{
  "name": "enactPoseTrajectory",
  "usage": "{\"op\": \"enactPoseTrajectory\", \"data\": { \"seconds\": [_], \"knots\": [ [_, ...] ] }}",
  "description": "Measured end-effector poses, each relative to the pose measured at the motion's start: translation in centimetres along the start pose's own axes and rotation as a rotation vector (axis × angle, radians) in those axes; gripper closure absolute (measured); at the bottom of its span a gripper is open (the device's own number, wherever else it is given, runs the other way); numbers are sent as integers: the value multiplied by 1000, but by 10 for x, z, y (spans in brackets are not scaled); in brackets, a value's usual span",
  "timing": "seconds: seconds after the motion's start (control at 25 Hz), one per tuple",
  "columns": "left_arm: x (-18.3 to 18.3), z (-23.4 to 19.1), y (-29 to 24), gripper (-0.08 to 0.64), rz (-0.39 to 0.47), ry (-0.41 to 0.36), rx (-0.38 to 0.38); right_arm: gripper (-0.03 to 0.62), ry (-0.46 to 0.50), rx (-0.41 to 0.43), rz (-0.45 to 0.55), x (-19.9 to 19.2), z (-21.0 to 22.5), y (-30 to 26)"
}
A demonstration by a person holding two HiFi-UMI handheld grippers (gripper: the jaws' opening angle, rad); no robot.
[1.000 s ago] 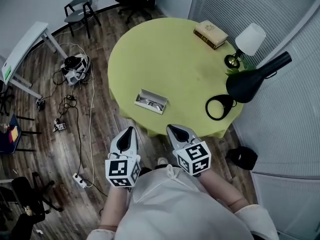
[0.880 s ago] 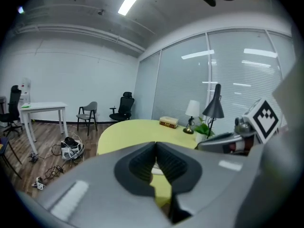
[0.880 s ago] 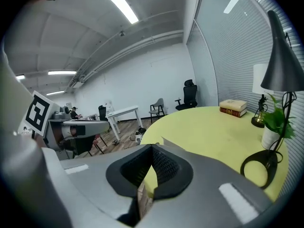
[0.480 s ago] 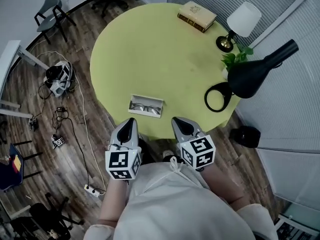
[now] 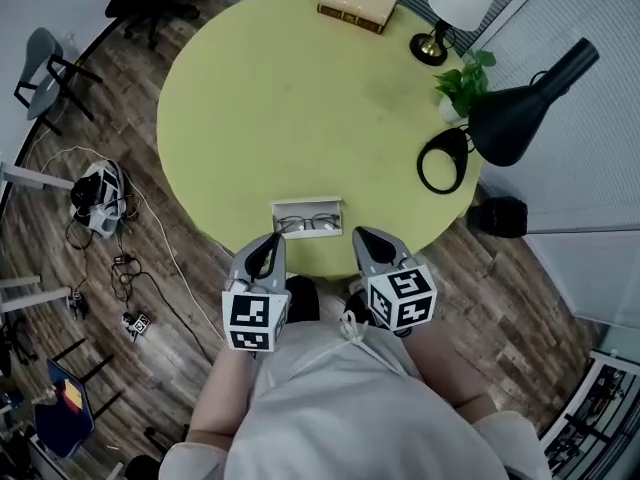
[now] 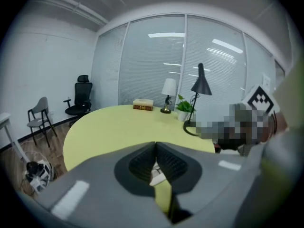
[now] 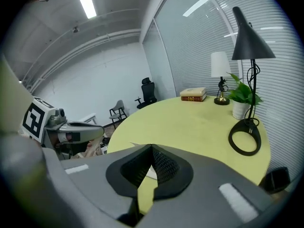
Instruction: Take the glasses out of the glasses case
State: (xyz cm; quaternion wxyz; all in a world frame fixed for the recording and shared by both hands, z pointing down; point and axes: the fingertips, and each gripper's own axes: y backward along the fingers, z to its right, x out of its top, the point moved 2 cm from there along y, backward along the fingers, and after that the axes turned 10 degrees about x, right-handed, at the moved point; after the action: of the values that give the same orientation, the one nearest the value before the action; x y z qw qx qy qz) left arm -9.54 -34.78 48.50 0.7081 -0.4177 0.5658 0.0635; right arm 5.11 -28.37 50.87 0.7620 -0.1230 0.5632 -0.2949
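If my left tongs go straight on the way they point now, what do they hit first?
Probably the open glasses case, near its left end: it lies just ahead of the shut left tongs and shows right past their tips in the left gripper view. Depth is uncertain.

My left tongs (image 5: 268, 243) and right tongs (image 5: 363, 238) are matt grey plastic. Their pads (image 6: 142, 164) are black, finely ribbed and look rubbery. The bench (image 5: 270, 98) has a smooth, matt yellow-green top. The floor (image 5: 540, 303) is wood plank with a dull sheen. The desk lamp (image 5: 515, 118) is matt black, and the small lamp's base (image 5: 430, 46) shines like brass.
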Motion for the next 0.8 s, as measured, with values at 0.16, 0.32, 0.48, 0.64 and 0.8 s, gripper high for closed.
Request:
{"op": "enactPoseTrajectory", "data": {
  "seconds": [0.16, 0.32, 0.48, 0.64, 0.8],
  "knots": [
    [-14, -2, -18, 554, -32, -38, -127, 592, -46, -57, -18, -14, -5, -10],
    [-26, -7, -41, 554, -92, -39, -207, 592, -73, -91, -29, -21, -7, -20],
    [-45, 6, -67, 550, -174, -211, -281, 592, -113, -120, -34, -30, 2, -26],
    [-60, 23, -86, 475, -233, -356, -384, 592, -155, -144, -37, -42, 10, -34],
    [-70, 34, -99, 445, -268, -497, -451, 592, -189, -163, -41, -52, 11, -37]
  ]
}}
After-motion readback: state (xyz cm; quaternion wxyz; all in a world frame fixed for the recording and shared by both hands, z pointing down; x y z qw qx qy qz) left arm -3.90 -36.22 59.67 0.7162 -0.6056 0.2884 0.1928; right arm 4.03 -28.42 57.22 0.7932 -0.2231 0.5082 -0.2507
